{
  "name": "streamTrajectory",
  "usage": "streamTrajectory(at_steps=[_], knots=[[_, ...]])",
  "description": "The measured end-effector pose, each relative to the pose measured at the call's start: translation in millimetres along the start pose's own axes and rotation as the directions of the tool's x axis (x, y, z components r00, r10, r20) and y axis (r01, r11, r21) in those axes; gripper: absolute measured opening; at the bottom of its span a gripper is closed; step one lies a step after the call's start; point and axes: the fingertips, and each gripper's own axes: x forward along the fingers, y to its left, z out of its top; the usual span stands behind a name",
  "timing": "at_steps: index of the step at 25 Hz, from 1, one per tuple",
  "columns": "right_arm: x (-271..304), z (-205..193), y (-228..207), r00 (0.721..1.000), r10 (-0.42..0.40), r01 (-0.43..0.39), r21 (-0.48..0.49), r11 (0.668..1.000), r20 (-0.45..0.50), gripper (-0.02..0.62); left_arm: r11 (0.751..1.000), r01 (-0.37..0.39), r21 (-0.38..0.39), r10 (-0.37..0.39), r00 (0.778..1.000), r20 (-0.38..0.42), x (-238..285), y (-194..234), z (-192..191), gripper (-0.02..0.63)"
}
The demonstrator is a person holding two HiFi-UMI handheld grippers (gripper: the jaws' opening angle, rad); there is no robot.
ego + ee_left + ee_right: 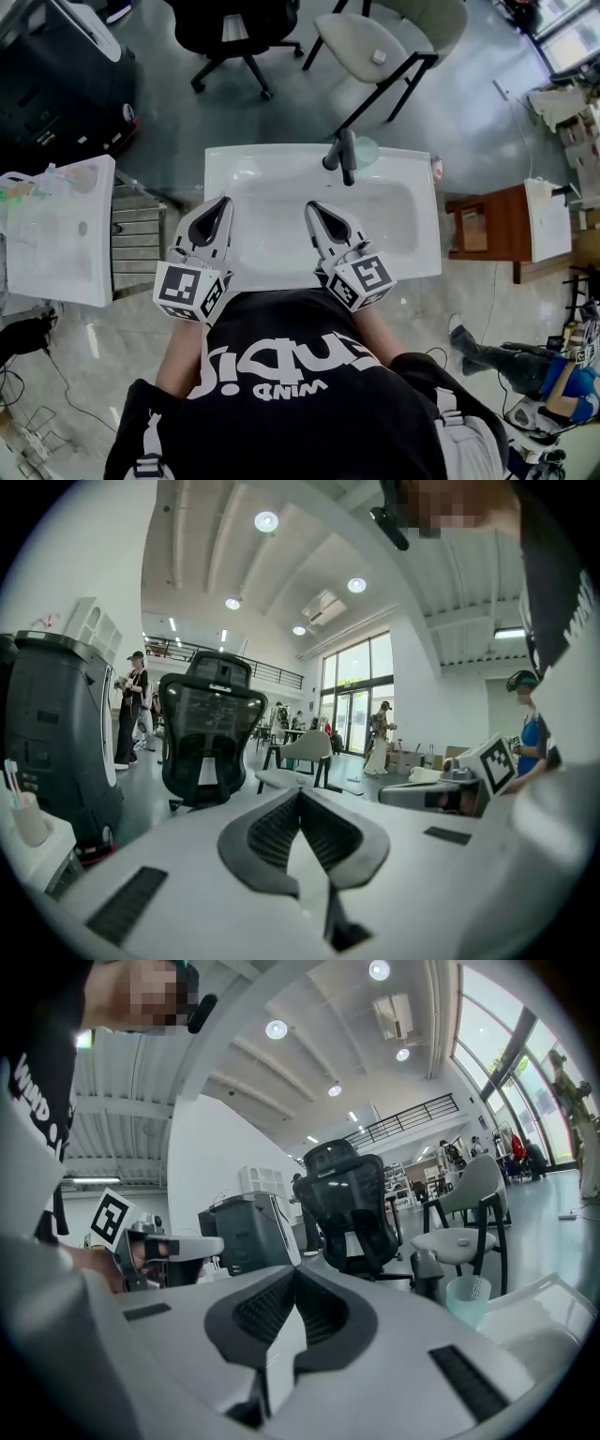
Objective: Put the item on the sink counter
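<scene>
A white sink counter [412, 253] with a basin lies right in front of me. A black faucet [343, 156] stands at its far rim, and a pale green cup [367, 149] sits just behind it. In the right gripper view, this cup [468, 1299] is low on the right, beside the faucet [426, 1273]. My left gripper [223, 201] hovers over the counter's near left part, shut and empty. Also shut and empty, my right gripper [311, 206] is held over the basin's near side. Each gripper view has the jaws meeting at the tips [300, 792] [295, 1269].
A second white sink [56, 234] stands to the left with a toothbrush cup [52, 178]. Beyond the counter are a black office chair [234, 28] and a beige chair [375, 37]. A wooden side table [487, 230] is on the right. A small item [436, 167] lies at the counter's far right corner.
</scene>
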Motion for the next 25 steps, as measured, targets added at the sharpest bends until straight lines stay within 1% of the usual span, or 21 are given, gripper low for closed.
streamTrajectory(at_steps=[4,7,10,13,25], knots=[[1,11,5,0.999,0.015,-0.014,-0.025,1.0,0.035,0.019,0.999,0.029,0.029,-0.031,0.995,0.099,-5,-7,21,0.02],[0,17,8,0.998,0.024,-0.021,-0.04,0.999,0.061,0.02,0.999,0.027,0.033,-0.031,0.989,0.144,-9,-8,26,0.02],[-1,22,9,0.996,0.028,-0.024,-0.052,0.998,0.082,0.018,0.999,0.029,0.042,-0.035,0.987,0.156,-9,-9,25,0.02],[-2,23,9,0.996,0.028,-0.023,-0.053,0.998,0.088,0.018,0.999,0.027,0.029,-0.031,0.986,0.162,-10,-10,22,0.02],[-8,25,12,0.995,0.036,-0.03,-0.068,0.997,0.094,0.018,1.0,0.02,-0.002,-0.02,0.989,0.147,-13,-15,15,0.02]])
